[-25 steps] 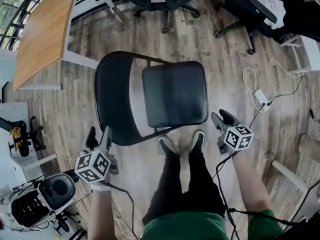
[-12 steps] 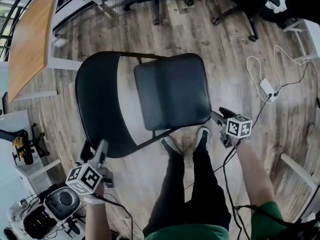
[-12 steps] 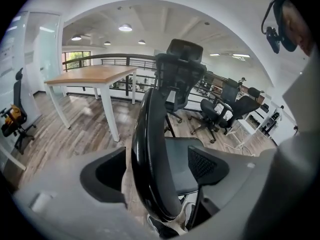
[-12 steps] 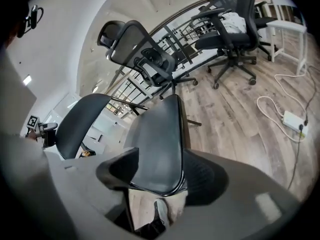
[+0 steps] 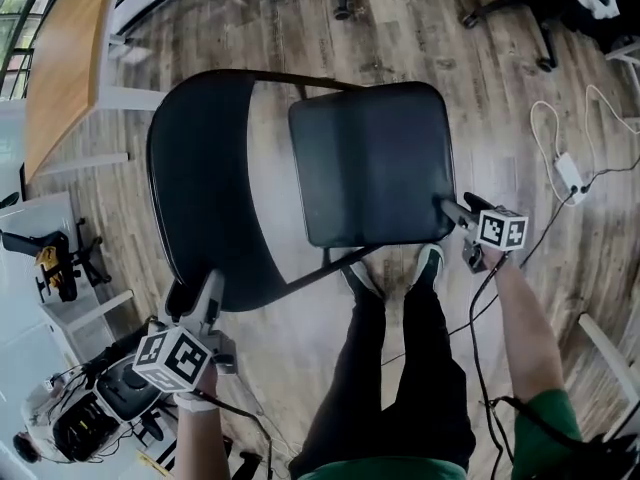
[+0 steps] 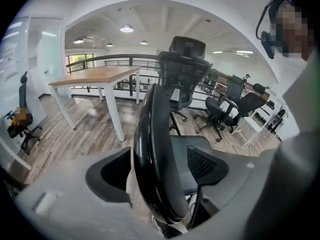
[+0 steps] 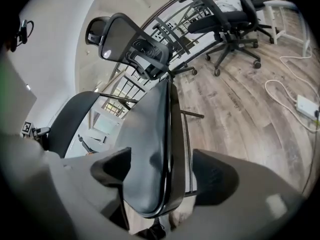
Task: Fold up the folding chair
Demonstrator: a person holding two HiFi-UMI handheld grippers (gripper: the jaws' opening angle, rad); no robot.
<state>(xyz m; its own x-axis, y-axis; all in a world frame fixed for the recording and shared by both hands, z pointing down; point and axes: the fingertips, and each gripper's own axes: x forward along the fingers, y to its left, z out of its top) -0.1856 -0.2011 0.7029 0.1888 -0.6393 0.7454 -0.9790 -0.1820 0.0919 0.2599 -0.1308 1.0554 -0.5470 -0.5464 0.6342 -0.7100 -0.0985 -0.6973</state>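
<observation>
The folding chair stands unfolded on the wood floor, its black backrest [image 5: 200, 168] at left and its black seat [image 5: 370, 158] at right. My left gripper [image 5: 196, 288] is at the backrest's near rim. In the left gripper view the backrest [image 6: 152, 134] runs edge-on between the jaws of that gripper [image 6: 160, 171], which have just been opening, with a gap on each side. My right gripper [image 5: 455, 206] is at the seat's near right corner. In the right gripper view the seat edge [image 7: 155, 149] lies between the jaws of that gripper [image 7: 162, 171], which have also just been opening, unclamped.
The person's feet [image 5: 395, 273] stand just in front of the chair. A wooden desk [image 5: 60, 58] is at far left and office chairs [image 7: 235, 19] stand beyond. A white cable with an adapter [image 5: 570, 173] lies on the floor at right. Equipment [image 5: 90, 408] sits at lower left.
Both grippers have come down onto the chair: the right one moved in from beside the seat to its corner, the left one to the backrest's rim. Both sets of jaws stand wider.
</observation>
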